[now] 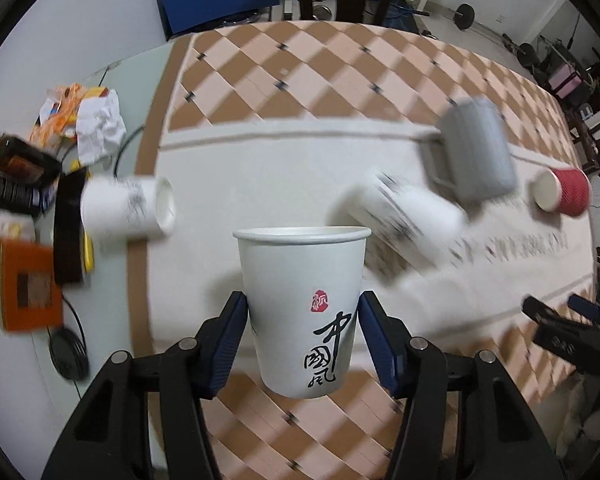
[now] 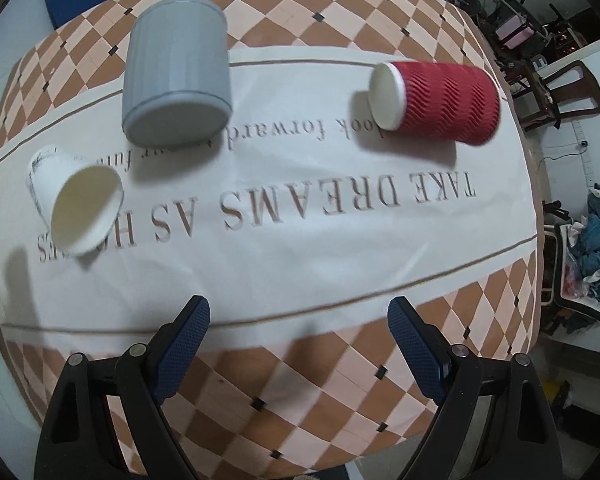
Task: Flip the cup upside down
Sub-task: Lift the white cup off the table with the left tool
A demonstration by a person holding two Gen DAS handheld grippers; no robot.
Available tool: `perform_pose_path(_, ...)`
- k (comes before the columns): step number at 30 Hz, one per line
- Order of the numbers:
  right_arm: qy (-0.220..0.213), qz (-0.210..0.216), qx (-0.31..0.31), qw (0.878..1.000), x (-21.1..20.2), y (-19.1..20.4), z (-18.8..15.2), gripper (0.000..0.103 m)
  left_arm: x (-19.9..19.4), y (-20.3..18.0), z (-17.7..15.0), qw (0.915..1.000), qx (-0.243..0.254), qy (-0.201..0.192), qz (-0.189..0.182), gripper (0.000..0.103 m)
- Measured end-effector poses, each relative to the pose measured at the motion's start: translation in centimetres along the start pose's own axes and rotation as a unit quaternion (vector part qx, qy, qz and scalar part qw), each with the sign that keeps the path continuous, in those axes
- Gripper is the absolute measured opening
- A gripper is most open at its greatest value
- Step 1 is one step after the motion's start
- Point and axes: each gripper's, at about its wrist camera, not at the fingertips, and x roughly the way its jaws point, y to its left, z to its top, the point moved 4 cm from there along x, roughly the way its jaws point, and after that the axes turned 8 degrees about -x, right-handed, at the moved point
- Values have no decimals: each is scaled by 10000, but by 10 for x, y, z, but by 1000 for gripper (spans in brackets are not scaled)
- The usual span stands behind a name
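Left gripper (image 1: 303, 344) is clamped on the white paper cup (image 1: 302, 312), pads on both sides, cup upright w/ mouth up and apparently lifted off the tablecloth (image 1: 260, 160). So the grasp looks done but the flip isn't: still needs turning rim-down & setting down. Right gripper (image 2: 299, 344) is spread wide, holding nothing, above the cloth. Other cups lie on their sides: red cup (image 2: 436, 102), grey cup (image 2: 178, 68), another white cup (image 2: 76, 204).

Crumpled wrappers (image 1: 82, 118), orange box (image 1: 30, 288)
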Motion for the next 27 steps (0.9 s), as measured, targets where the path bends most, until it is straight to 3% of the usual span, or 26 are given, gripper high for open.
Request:
perform_pose_path(7,-77,104,-55,9999,0,-55,-39,92,-1,-89,-71,9988,-32,354,-346,54)
perform_pose_path(15,17,80,43,10000,18,-124,-72,92,36,-174,-126,9937,-16,936,-613,54)
perform_pose_path(20,82,72,52,9999,32,-148,-83,92,56,-196,-136,9923,-134,1088,-573,54)
perform_pose_path(27,136,94,162,9997,41,-169,-84,92,66,-198,-131,9923,-261,1114,-484,55)
